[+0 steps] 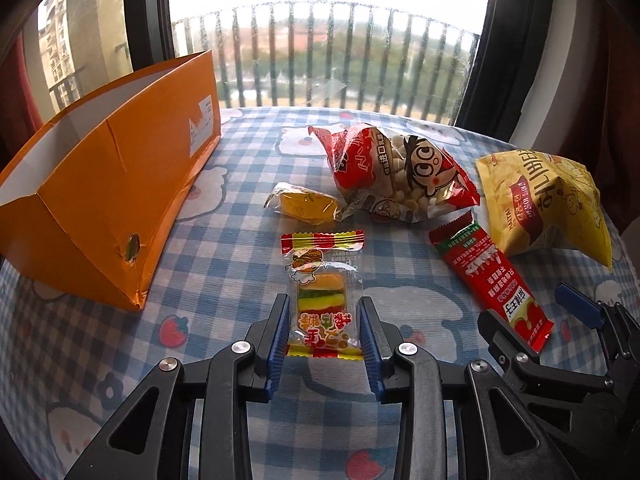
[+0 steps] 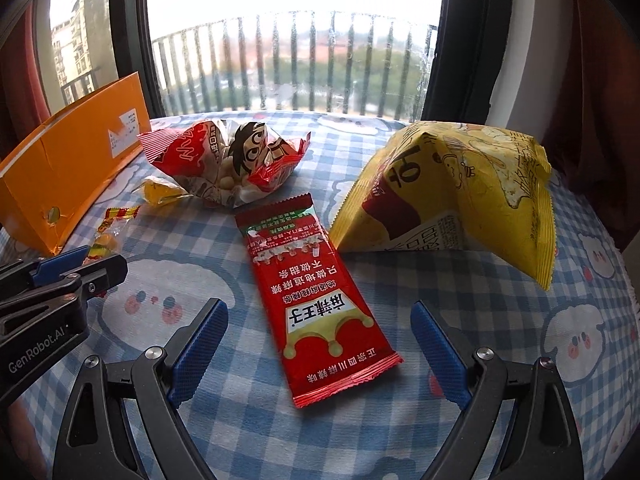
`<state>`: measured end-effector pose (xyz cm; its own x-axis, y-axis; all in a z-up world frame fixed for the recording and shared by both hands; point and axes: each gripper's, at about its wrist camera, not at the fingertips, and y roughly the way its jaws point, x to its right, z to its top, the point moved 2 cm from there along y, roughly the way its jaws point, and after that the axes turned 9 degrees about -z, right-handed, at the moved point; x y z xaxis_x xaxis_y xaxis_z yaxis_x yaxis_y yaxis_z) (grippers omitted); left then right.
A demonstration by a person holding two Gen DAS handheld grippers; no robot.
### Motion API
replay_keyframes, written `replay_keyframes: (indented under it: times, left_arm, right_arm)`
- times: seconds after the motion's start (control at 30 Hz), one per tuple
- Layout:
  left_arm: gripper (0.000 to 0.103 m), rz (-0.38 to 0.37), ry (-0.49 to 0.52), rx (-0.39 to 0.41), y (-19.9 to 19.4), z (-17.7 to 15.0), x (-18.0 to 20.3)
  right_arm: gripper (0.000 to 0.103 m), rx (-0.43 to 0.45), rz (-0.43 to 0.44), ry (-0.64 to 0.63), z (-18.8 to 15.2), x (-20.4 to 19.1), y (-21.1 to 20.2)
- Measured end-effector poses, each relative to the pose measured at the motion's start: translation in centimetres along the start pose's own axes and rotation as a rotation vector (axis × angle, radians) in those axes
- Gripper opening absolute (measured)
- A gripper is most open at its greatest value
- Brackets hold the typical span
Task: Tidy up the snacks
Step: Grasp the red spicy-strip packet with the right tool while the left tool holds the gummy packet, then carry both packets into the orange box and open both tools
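My left gripper (image 1: 325,308) has its blue pads against both sides of a clear burger-gummy packet (image 1: 323,292) lying on the checked tablecloth (image 1: 224,256). My right gripper (image 2: 318,318) is open wide, its fingers on either side of a long red spicy-strip packet (image 2: 316,300) without touching it. That red packet also shows in the left wrist view (image 1: 492,276). An open orange box (image 1: 100,200) stands at the left. A red cartoon bag of white balls (image 1: 400,176), a small yellow wrapped snack (image 1: 304,204) and a yellow chip bag (image 1: 548,208) lie beyond.
A window with a railing outside runs behind the table's far edge. The right gripper shows at the right of the left wrist view (image 1: 576,320). The chip bag (image 2: 456,196) stands close to my right finger.
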<state>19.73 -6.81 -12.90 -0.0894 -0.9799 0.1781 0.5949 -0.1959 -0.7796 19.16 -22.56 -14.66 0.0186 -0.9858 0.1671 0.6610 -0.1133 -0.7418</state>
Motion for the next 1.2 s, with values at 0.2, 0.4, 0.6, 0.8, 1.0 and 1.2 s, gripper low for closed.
replay_keyframes:
  times: [0.2,0.4,0.6,0.8,1.0,1.2]
  left_arm:
    - [0.033,-0.007,0.008,-0.017,0.8,-0.1,-0.1]
    - [0.033,-0.005,0.013,-0.032,1.3,-0.1,0.0]
    - [0.033,-0.001,0.016,-0.032,1.2,-0.1,0.0]
    - [0.033,0.003,0.018,-0.025,0.7,0.0,0.1]
    - [0.033,0.003,0.027,-0.016,0.1,0.0,0.2]
    - [0.033,0.002,0.035,0.003,-1.1,0.2,0.2]
  right_arm:
    - [0.094,-0.046,0.011,-0.014,0.6,-0.9,1.9]
    - [0.093,-0.074,0.043,-0.019,0.8,-1.4,2.7]
    - [0.061,-0.055,0.046,-0.032,1.3,-2.0,2.3]
    - [0.047,-0.059,0.049,0.007,1.3,-1.6,2.0]
    - [0.044,-0.064,0.065,0.051,1.0,-1.0,1.4]
    - [0.043,-0.013,0.056,0.075,1.6,-1.0,-0.7]
